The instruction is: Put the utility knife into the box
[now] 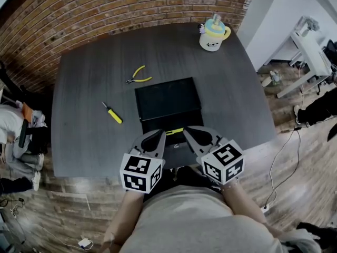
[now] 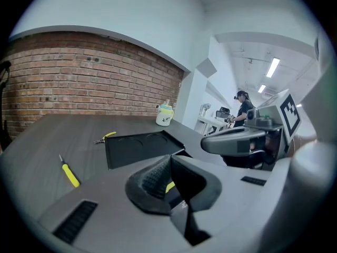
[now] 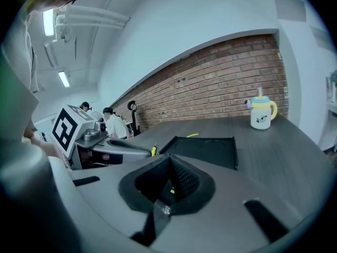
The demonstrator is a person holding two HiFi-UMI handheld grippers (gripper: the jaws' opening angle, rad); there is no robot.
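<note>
Black box (image 1: 167, 101), yellow utility knife (image 1: 175, 132) at its near edge

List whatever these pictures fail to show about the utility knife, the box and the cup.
- Utility knife: the head view shows only a yellow strip; the left gripper and right gripper cover the rest.
- Box: its near end is hidden behind both grippers in the head view.
- Cup: print too small to read in any view.
</note>
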